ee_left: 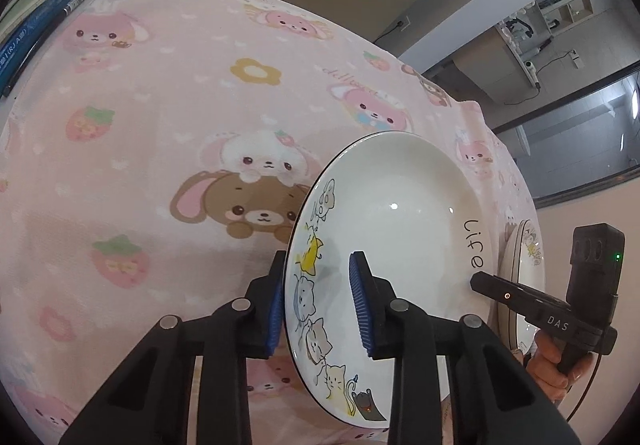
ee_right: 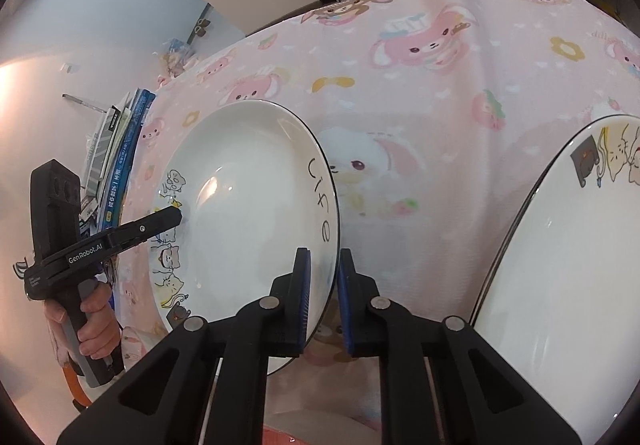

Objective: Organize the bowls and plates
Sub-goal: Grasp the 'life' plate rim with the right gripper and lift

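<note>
Pink cartoon-animal cloth [ee_left: 160,149] covers the counter, with books [ee_left: 44,1] stacked at its far left edge. I have both tongs clamped on one white cat-print plate [ee_left: 400,213]: my left tongs [ee_left: 318,309] pinch its cat-decorated rim, my right tongs [ee_right: 322,305] pinch the opposite rim near the word "Life". Just right of it lies a second plate [ee_right: 568,253] with matching print.

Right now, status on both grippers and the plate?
Left gripper and right gripper straddle opposite rims of the cat plate. Second plate to its right. Nothing in the way.
</note>
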Demonstrator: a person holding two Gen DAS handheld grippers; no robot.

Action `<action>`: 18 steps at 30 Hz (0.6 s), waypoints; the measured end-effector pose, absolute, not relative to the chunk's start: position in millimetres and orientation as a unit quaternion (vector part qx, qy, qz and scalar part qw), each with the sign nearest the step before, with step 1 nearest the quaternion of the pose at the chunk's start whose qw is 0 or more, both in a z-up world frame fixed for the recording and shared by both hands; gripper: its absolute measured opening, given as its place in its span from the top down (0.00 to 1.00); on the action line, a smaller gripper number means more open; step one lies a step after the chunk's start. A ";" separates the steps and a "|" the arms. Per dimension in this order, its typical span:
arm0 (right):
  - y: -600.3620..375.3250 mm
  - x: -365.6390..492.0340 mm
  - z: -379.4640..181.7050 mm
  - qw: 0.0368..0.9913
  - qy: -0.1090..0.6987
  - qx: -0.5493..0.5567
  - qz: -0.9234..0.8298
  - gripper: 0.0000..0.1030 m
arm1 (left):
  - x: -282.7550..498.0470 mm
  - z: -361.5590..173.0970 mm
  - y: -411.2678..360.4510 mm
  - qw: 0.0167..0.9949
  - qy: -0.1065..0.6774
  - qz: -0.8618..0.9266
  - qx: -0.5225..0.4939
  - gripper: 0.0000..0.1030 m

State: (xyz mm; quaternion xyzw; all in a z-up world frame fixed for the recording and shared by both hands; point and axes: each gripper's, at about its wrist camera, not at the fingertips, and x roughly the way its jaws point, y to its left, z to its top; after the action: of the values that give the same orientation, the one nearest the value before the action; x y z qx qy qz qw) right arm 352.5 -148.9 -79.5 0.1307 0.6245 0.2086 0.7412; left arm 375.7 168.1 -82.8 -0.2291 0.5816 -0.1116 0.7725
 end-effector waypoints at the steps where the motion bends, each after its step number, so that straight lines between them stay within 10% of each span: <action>1: -149.0 352.6 -80.1 0.742 0.624 0.129 0.209 0.90 | 375.4 -82.9 168.0 0.773 0.581 -0.111 -0.227 0.72; 18: -149.5 345.6 -60.4 0.760 0.612 0.115 0.186 0.92 | 367.6 -63.4 158.8 0.794 0.581 -0.078 -0.161 0.83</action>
State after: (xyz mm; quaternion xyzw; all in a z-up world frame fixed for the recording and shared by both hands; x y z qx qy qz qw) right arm 345.6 -149.5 -60.4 0.1147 0.6117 0.1858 0.7604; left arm 367.6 158.8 -63.4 -0.1606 0.5807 -0.0784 0.7943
